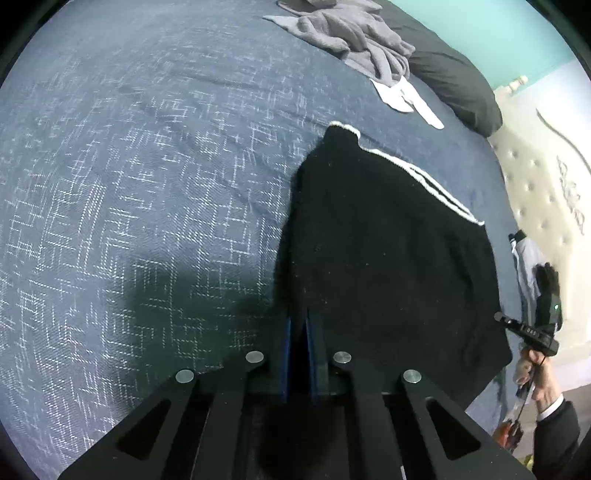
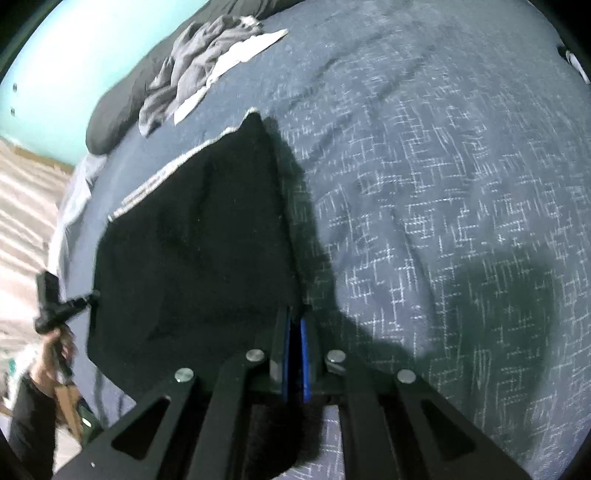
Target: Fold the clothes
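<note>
Garment (image 1: 388, 258) black, frame centre | left claw (image 1: 303, 325), right claw (image 2: 294, 314) clenched on near corners | edge held taut for folding on bed (image 1: 147, 184)

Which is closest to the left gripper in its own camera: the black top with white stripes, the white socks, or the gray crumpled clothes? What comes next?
From the left gripper:
1. Black top with white stripes: pinched at its near edge by the gripper, to the right.
2. White socks: beyond the top, upper right.
3. Gray crumpled clothes: farthest, at the top by the dark pillow.
</note>
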Available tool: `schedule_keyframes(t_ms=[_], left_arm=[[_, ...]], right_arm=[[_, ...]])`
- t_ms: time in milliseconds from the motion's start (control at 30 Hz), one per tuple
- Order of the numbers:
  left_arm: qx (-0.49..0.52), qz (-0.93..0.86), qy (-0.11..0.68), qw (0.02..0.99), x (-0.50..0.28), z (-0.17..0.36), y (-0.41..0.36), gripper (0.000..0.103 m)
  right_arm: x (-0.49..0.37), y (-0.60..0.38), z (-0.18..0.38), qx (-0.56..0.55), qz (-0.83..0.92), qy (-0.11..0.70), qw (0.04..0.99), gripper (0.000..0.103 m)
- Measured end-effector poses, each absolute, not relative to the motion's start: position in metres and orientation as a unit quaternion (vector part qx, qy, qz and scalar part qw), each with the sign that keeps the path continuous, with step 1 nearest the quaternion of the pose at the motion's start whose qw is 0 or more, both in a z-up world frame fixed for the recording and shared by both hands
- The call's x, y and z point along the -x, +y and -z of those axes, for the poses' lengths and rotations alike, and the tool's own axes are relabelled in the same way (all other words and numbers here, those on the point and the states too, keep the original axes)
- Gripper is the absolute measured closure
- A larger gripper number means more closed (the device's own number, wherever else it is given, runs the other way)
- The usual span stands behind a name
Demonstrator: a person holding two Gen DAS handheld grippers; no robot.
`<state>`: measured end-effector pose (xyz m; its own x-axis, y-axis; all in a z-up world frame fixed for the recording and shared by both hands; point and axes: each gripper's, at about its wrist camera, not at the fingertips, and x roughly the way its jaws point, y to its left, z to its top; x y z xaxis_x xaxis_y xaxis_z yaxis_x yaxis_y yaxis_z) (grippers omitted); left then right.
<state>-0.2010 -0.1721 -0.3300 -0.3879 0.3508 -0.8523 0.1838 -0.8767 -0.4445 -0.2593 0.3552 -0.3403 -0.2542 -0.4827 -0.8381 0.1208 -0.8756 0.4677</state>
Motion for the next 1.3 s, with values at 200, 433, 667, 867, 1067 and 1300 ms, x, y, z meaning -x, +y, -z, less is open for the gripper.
schedule_keyframes(t_ms=[200,433,667,867,1067,1300], left_arm=[[0.54,-0.808,-0.23,0.048,0.193,0.31,-0.171,0.092],[0.534,-0.817,-0.208,0.064,0.179,0.282,-0.152,0.091],[0.57,-0.793,-0.183,0.115,0.163,0.297,-0.095,0.09],[0.597,-0.776,-0.171,0.109,0.149,0.32,-0.083,0.09],[0.605,-0.769,-0.177,0.104,0.142,0.336,-0.092,0.091],[0.603,-0.769,-0.186,0.103,0.141,0.338,-0.095,0.091]], right_arm=[[0.253,0.348,0.319,-0.571,0.791,-0.127,0.181,0.094],[0.232,0.329,0.284,-0.531,0.82,-0.123,0.175,0.093],[0.199,0.234,0.294,-0.559,0.774,-0.11,0.276,0.093],[0.178,0.191,0.324,-0.587,0.748,-0.085,0.297,0.093],[0.173,0.238,0.334,-0.585,0.761,-0.109,0.258,0.097],[0.174,0.32,0.341,-0.588,0.781,-0.137,0.161,0.099]])
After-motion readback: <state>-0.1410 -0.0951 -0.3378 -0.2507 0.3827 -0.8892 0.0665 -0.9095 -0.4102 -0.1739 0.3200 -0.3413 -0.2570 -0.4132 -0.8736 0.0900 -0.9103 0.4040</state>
